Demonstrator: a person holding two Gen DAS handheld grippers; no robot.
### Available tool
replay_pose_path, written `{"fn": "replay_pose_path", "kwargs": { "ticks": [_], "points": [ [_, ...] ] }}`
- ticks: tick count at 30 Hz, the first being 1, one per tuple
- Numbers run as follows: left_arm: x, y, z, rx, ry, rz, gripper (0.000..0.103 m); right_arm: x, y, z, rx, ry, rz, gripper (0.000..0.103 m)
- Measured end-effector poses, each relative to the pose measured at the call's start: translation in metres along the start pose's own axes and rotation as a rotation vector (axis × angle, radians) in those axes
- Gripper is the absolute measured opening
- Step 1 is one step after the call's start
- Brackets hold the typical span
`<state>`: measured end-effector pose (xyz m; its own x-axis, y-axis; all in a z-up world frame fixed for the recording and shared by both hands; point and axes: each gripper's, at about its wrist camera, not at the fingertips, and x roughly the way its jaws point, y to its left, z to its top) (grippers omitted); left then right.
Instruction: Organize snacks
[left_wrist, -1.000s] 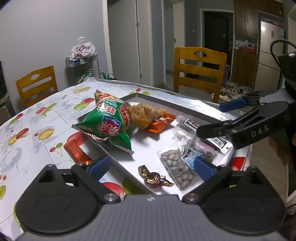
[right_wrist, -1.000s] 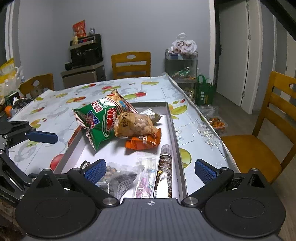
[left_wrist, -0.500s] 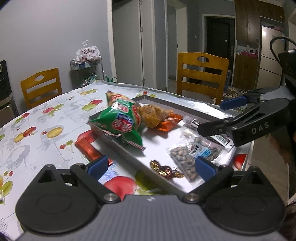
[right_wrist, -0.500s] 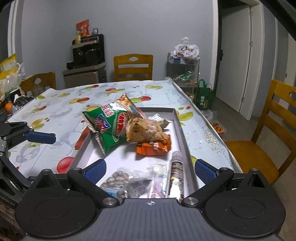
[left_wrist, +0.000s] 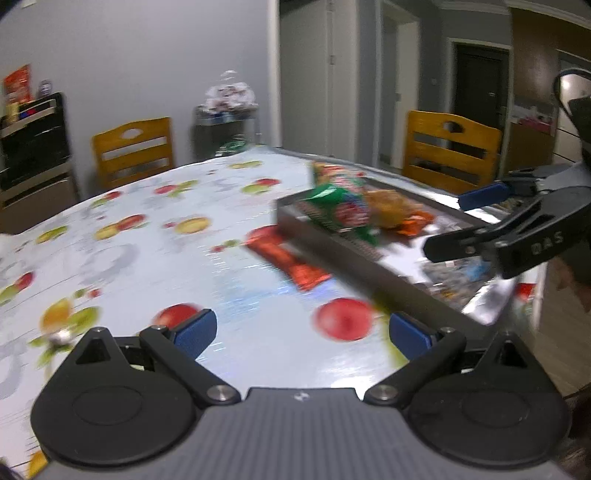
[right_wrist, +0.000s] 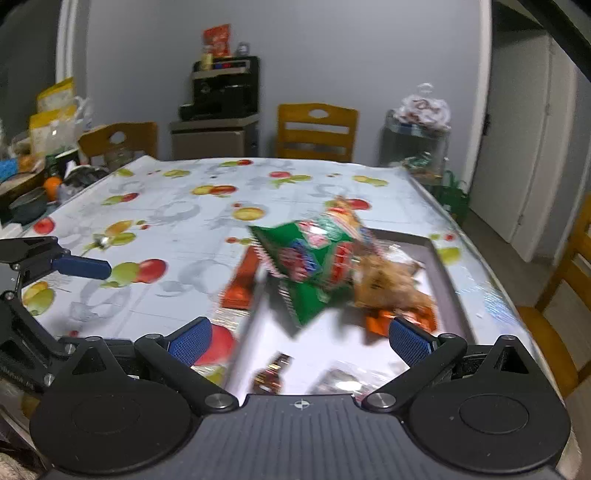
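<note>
A grey tray (left_wrist: 306, 225) on the fruit-print tablecloth holds a green chip bag (left_wrist: 336, 210), a yellow nut bag (left_wrist: 391, 208), an orange packet (left_wrist: 415, 227) and smaller packets. A red bar (left_wrist: 291, 262) lies on the table beside the tray's left wall. My left gripper (left_wrist: 301, 330) is open and empty over the bare tablecloth, left of the tray. My right gripper (right_wrist: 299, 338) is open and empty over the tray's near end (right_wrist: 240, 354), before the green bag (right_wrist: 306, 266) and red bar (right_wrist: 243, 280). Both views are blurred.
Wooden chairs (left_wrist: 133, 149) (left_wrist: 448, 147) stand around the table. A wire rack with a white bag (right_wrist: 419, 125) stands by the wall. Clutter, including a pot (right_wrist: 27, 206), sits at the table's far left in the right wrist view. The table's right edge (right_wrist: 461, 229) runs near the tray.
Both grippers have pulled back and swung left, so the tray sits further right and away in each view. The left gripper has moved from over the tray to over the tablecloth. Both stay open.
</note>
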<state>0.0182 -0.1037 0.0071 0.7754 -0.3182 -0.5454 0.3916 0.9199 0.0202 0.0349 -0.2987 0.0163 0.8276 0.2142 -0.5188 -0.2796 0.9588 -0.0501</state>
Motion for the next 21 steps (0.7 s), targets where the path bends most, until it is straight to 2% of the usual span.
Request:
{"fn": "replay_pose_path", "kwargs": {
  "ticks": [6, 8, 14, 17, 21],
  "points": [
    [-0.023, 0.058, -0.002, -0.049, -0.023, 0.14, 0.101, 0.01, 0.037, 0.014, -0.053, 0.0, 0.06, 0.103],
    [-0.027, 0.081, 0.0, -0.07, -0.033, 0.213, 0.101, 0.015, 0.048, 0.019, -0.066, 0.0, 0.071, 0.103],
    [-0.013, 0.142, -0.002, -0.171, -0.025, 0.395, 0.101, 0.03, 0.076, 0.035, -0.069, -0.022, 0.111, 0.103],
    [-0.002, 0.161, -0.01, -0.201, -0.021, 0.431, 0.101, 0.043, 0.087, 0.041, -0.064, 0.008, 0.133, 0.103],
    [0.024, 0.176, -0.016, -0.238, 0.019, 0.426, 0.101, 0.051, 0.099, 0.044, -0.088, 0.02, 0.154, 0.103]
  ]
}}
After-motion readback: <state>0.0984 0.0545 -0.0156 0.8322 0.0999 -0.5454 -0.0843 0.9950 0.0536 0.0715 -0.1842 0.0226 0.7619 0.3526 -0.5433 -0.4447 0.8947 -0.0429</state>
